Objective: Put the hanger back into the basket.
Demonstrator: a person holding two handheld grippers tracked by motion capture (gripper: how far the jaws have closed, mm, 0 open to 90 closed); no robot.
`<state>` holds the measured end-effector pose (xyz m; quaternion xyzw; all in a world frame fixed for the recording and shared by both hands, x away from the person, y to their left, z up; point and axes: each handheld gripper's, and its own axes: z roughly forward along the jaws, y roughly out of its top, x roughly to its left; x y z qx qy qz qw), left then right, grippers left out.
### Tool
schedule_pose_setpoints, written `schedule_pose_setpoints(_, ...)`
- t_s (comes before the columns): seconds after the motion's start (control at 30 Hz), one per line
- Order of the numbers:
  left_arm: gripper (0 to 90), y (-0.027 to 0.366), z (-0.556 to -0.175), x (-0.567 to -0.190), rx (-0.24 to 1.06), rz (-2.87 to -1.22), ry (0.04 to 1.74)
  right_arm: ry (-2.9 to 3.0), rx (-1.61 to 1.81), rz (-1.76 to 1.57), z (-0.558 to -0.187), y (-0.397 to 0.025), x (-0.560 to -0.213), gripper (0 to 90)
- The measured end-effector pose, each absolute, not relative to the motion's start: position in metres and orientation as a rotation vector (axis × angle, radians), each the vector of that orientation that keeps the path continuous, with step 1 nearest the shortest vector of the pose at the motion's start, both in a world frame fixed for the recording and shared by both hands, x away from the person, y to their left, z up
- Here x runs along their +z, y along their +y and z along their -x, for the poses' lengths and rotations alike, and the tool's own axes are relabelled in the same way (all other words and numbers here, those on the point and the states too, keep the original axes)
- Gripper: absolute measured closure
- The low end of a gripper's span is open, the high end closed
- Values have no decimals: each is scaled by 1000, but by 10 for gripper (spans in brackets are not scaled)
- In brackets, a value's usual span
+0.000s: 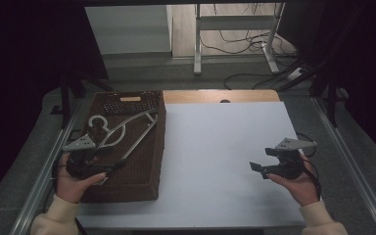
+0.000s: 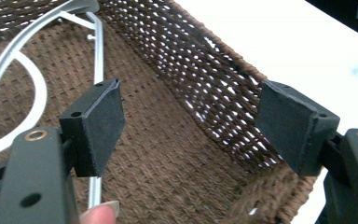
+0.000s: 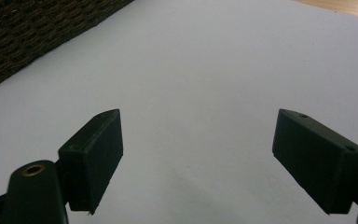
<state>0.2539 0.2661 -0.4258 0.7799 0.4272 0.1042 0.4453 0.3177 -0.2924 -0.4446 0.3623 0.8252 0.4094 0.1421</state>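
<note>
Table: a white sheet (image 1: pixel 225 156) covers the tabletop, with a strip of bare wood (image 1: pixel 215 96) showing along its far edge.
Basket: a brown woven basket (image 1: pixel 147 171) sits on the left part of the sheet, long side running away from the person, open at the top.
Hanger: a pale grey clothes hanger (image 1: pixel 127 128) lies inside the basket, hook end toward the far left; in the left gripper view its curved arm and straight bar (image 2: pixel 98 56) lie on the woven bottom.
Left hand: it comes in from the bottom left in a cream sleeve (image 1: pixel 54 218), palm wrapped round the tool, low over the near left part of the basket.
Left gripper: the left gripper (image 1: pixel 108 166) is down inside the basket, jaws spread wide with nothing between them; the left pad (image 2: pixel 103 122) hangs just above the hanger's bar, the right pad (image 2: pixel 286 123) stands close to the basket's side wall (image 2: pixel 205 79). I can't say whether the left pad touches the bar.
Right hand: over on the right, held above the bare white sheet, well apart from the basket.
Right gripper: the right gripper (image 1: pixel 258 167) points left toward the middle of the table, jaws gaping and empty; in its own view there's plain white sheet (image 3: pixel 200 79) between the pads and a corner of the basket (image 3: pixel 32 32) at the upper left.
Floor beyond: grey carpet, a white frame leg (image 1: pixel 197 44) and loose dark cables (image 1: pixel 245 44).
</note>
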Motion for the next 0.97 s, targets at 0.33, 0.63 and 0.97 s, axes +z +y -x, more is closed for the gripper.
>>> schedule_pose_setpoints(0.33,201,253,-249,-435,262,-1949,1019,2367,1176,-999,-308,-290,-442,174)
schedule_pose_setpoints(0.63,200,253,-245,-437,269,-1932,1017,2361,1195,-1016,-304,-295,-440,173)
schedule_pose_setpoints(0.97,202,251,-246,-438,275,-1941,1012,2358,1189,-1014,-303,-299,-440,176)
